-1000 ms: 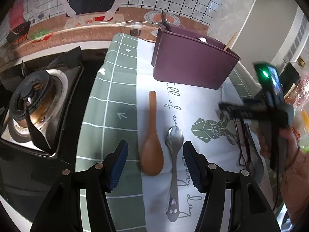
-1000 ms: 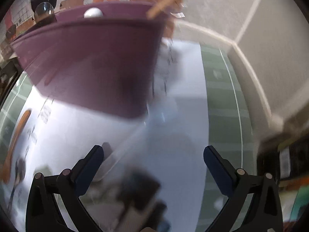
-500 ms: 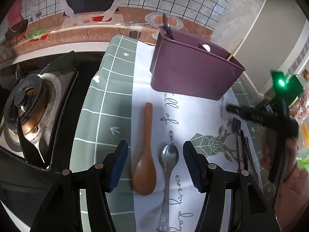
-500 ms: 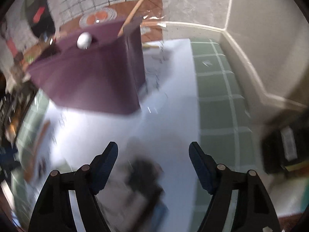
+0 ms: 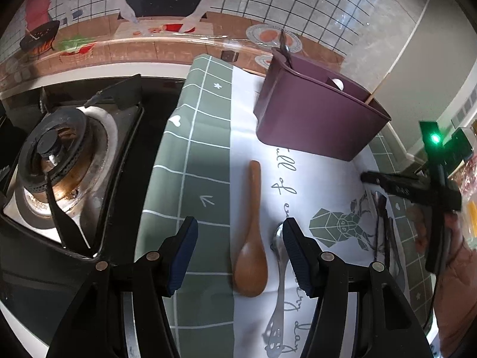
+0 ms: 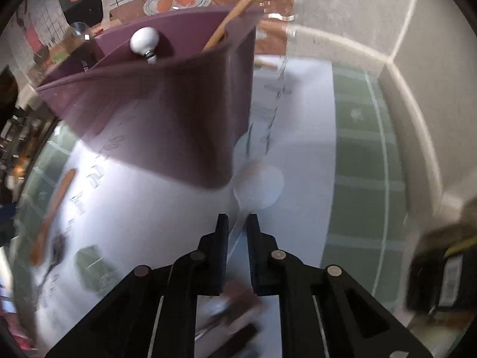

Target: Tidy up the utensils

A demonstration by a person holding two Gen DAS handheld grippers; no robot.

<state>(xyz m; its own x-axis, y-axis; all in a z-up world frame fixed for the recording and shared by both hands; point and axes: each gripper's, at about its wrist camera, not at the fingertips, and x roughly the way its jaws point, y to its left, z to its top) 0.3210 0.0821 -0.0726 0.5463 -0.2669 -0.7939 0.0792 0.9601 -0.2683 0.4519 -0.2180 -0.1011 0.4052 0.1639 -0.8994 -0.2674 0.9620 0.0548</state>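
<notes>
So the right gripper (image 6: 237,217) just snapped its jaws nearly shut, and it looks clamped on the thin handle of a pale spoon (image 6: 258,185), blurry, bowl just off the purple holder (image 6: 155,113)'s near corner. Probably headed into that holder next. The left gripper (image 5: 239,226) hangs half-open and empty, in front of the holder, over the wooden spoon (image 5: 250,268) and metal spoon (image 5: 280,271).

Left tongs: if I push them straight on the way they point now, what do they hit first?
Most likely the wooden spoon, whose bowl lies between the open left tongs. The metal spoon sits by the right-hand finger and could be clipped too; depth is hard to judge.
</notes>
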